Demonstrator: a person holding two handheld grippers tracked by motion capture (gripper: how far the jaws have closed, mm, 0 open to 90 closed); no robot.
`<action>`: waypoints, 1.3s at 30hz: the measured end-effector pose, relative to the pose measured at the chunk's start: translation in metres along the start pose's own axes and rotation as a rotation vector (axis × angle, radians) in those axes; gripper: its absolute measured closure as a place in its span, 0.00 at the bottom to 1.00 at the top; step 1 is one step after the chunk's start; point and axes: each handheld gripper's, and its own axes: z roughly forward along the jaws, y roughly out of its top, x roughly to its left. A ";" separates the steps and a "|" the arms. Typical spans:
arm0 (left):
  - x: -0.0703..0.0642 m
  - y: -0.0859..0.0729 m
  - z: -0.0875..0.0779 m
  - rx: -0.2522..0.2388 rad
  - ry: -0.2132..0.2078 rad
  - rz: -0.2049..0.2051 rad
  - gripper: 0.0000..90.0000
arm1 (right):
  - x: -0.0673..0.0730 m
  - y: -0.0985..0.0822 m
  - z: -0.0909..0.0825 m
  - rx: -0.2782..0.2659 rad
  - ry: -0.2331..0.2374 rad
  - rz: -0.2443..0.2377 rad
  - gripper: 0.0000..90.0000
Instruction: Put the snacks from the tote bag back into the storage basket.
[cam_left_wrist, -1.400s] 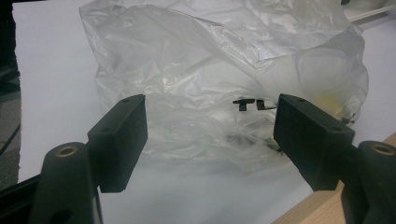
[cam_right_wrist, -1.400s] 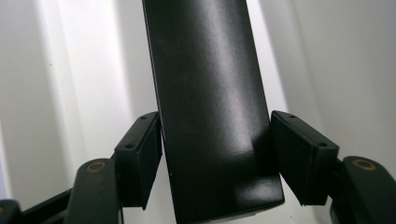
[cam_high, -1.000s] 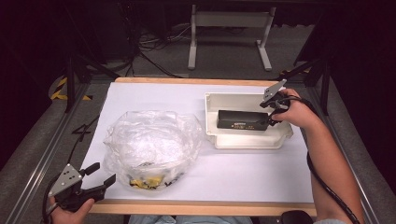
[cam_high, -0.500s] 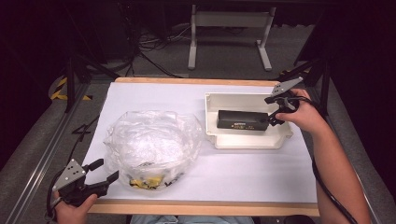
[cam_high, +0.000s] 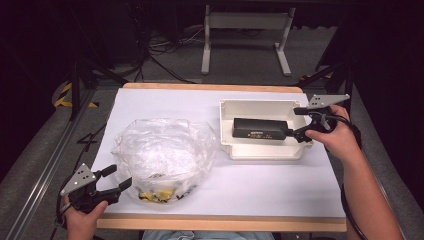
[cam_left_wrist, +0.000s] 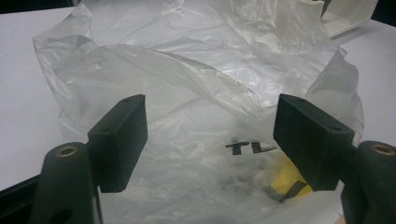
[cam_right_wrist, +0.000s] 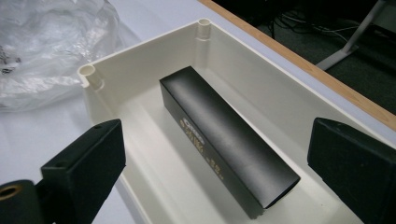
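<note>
Two grippers, jaws wide, holding nothing.
Right gripper (cam_high: 300, 124) at the white tray's (cam_high: 260, 151) end, black box (cam_high: 260, 129) inside; left gripper (cam_high: 114, 181) beside the plastic bag (cam_high: 165, 155).

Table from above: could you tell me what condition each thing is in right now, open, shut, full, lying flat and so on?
Plastic bag: crumpled, lying on the table, with something yellow inside.
White tray: open-topped, upright, holding one box.
Black box: closed, lying flat on its long side inside the tray.
Left gripper: jaws open, pointed at the bag, holding nothing.
Right gripper: jaws open, at the tray's right end, holding nothing.
</note>
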 end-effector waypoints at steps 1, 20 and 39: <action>0.001 0.000 0.001 -0.002 0.000 -0.001 0.30 | 0.004 -0.002 -0.003 -0.006 -0.002 0.010 0.06; 0.003 0.003 0.009 0.002 -0.025 0.009 0.30 | 0.064 -0.050 -0.032 -0.127 -0.030 0.043 0.06; 0.004 0.002 0.010 0.009 -0.050 0.014 0.30 | 0.097 -0.127 0.004 -0.251 -0.071 0.153 0.05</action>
